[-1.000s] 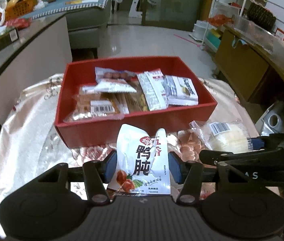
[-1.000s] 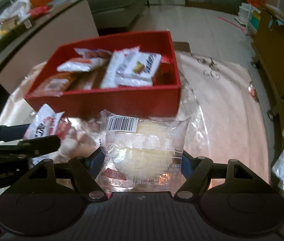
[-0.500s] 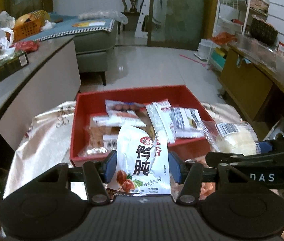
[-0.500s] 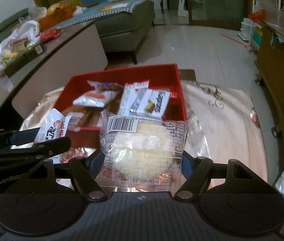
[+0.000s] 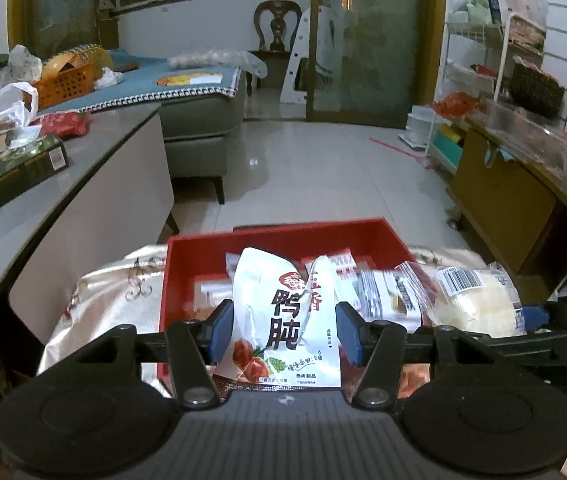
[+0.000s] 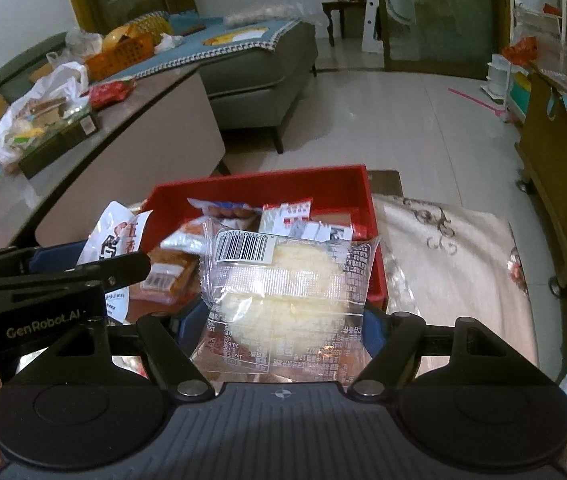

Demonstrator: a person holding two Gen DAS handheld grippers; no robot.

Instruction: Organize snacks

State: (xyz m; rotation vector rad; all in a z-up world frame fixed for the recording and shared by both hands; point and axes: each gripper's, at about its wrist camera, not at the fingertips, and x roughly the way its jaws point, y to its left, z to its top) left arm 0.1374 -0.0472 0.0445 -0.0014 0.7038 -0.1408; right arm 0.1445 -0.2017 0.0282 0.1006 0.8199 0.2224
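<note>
1. Behind everything lies a tiled living room with a grey sofa and a cluttered grey counter; nearer, a low table under a shiny pale cloth with scroll patterns (image 6: 443, 264) carries the shallow red rectangular box (image 5: 279, 238).
2. Several wrapped snacks lie flat and overlapping inside that box (image 6: 267, 184); their exact number is hard to tell, since the held packets cover part of it.
3. At the left wrist, the left gripper (image 5: 283, 330) is clamped on a white foil pouch printed with large black Chinese characters (image 5: 285, 312). The blue pads press its two side edges, and the pouch stands upright in front of the box, clear of the cloth.
4. At the right wrist, the right gripper (image 6: 283, 324) is gripping a clear plastic packet holding a pale round cake, barcode sticker at its top (image 6: 283, 284). Its pads pinch the packet's lower sides.
5. Both packets hang side by side just in front of the box's near wall, so the step in hand looks like the carry toward the box.
6. Next, each packet probably needs to go forward over the near wall and be lowered before the jaws part.
7. Free floor inside looks scarce; setting them on top of the lying snacks may be the only option.
</note>
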